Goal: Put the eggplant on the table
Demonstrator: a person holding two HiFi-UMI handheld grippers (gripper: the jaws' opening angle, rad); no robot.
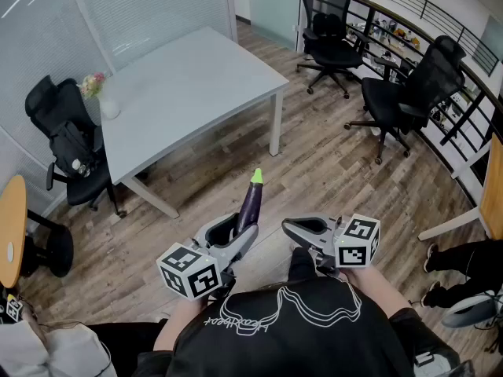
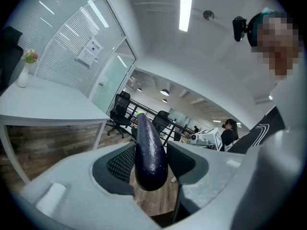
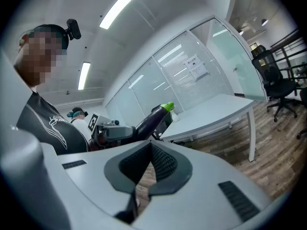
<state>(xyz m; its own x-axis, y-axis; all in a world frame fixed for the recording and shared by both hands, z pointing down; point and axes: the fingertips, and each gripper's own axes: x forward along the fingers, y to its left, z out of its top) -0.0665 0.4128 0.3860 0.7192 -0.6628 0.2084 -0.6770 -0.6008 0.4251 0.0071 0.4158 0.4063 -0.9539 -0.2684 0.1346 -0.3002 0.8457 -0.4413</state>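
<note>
Your left gripper [image 1: 238, 232] clamps its ribbed dark pads on the blunt lower end of the eggplant [image 1: 250, 201], which is glossy purple and slants up and forward to a green tip. Beside it, your right gripper [image 1: 292, 227] is closed on nothing. Farther ahead stands the smooth pale table [image 1: 189, 85], well apart from the eggplant.

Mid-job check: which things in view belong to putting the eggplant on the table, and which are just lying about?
Job in hand:
- eggplant, clamped in the left gripper
- grey table, where it goes

Lying about:
- right gripper, shut and empty
- vase of flowers on the table's corner
- black office chairs
- round wooden table at the left edge
</note>
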